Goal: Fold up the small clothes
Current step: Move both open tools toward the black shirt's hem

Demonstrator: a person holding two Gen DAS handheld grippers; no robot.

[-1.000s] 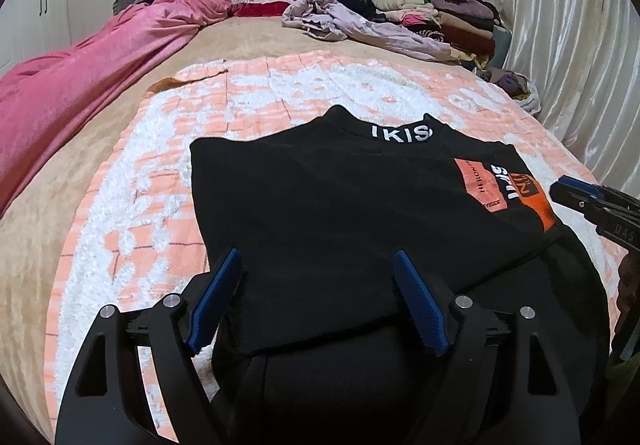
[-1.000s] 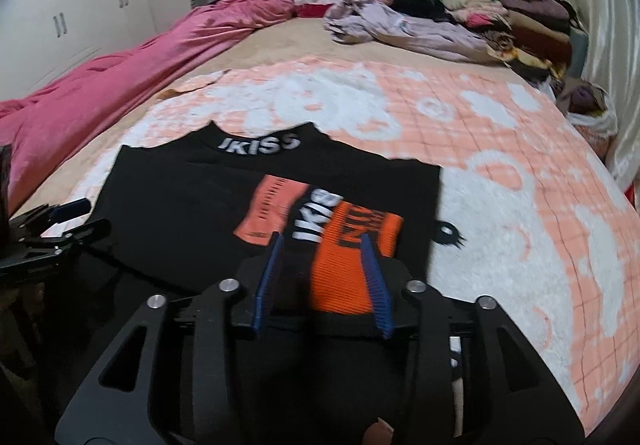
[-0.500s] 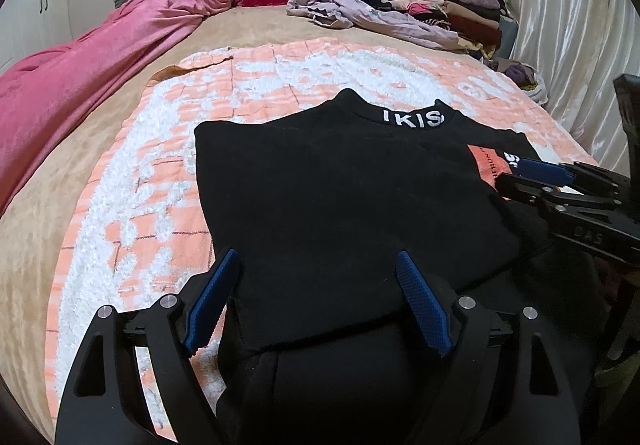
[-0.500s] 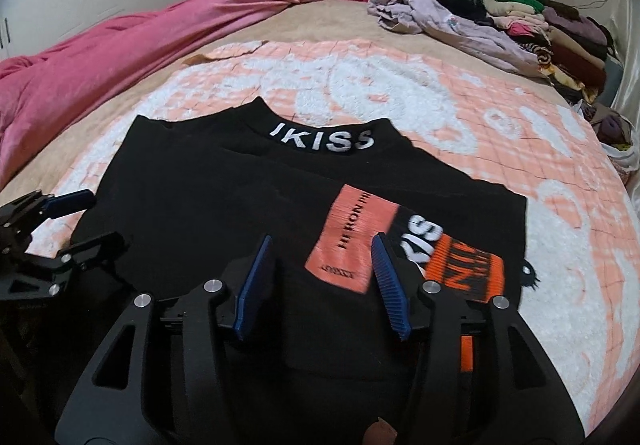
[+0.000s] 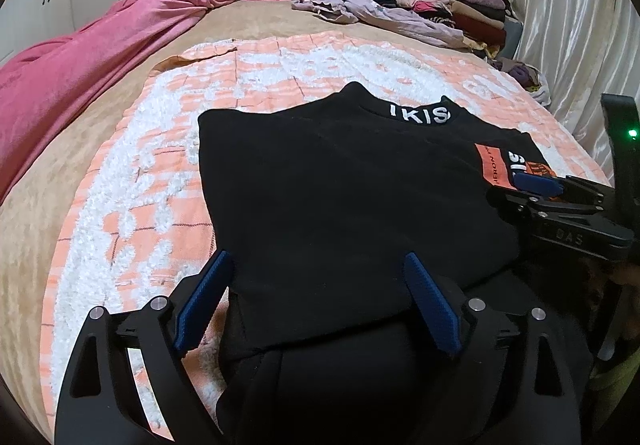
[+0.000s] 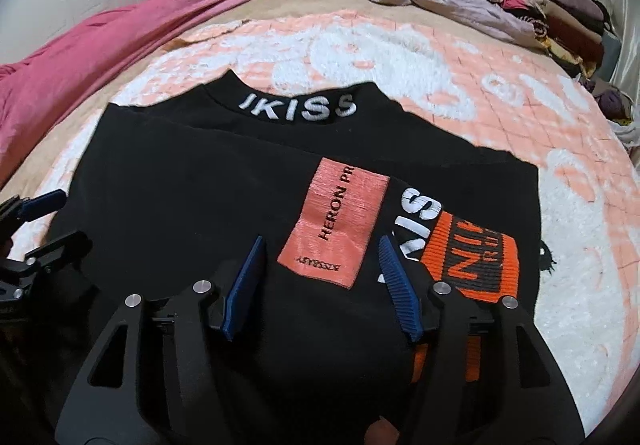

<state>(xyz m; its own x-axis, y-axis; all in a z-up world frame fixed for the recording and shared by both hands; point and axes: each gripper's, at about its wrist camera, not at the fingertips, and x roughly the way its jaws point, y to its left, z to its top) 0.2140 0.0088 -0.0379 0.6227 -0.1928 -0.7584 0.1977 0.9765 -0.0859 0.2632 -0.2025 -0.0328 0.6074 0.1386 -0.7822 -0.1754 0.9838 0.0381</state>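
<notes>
Both grippers, left (image 5: 316, 297) and right (image 6: 320, 281), opening over black top (image 6: 192, 205) reading "IKISS", seemingly "HERON PR".

a black sweatshirt (image 6: 192, 213), partly folded, lies flat beyond and under the fingers, white "ikiss" collar at its far edge. its salmon patch (image 6: 334, 229) sits between the right fingers; an orange cuff (image 6: 480, 261) lies just right of them.

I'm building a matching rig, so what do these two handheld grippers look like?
Both the left gripper and the right gripper have black plastic frames with triangular cut-outs, silver round bolts, and two ribbed blue finger pads. From the left wrist view, the right gripper's side shows raised lettering and a small green light on its black body.
</notes>
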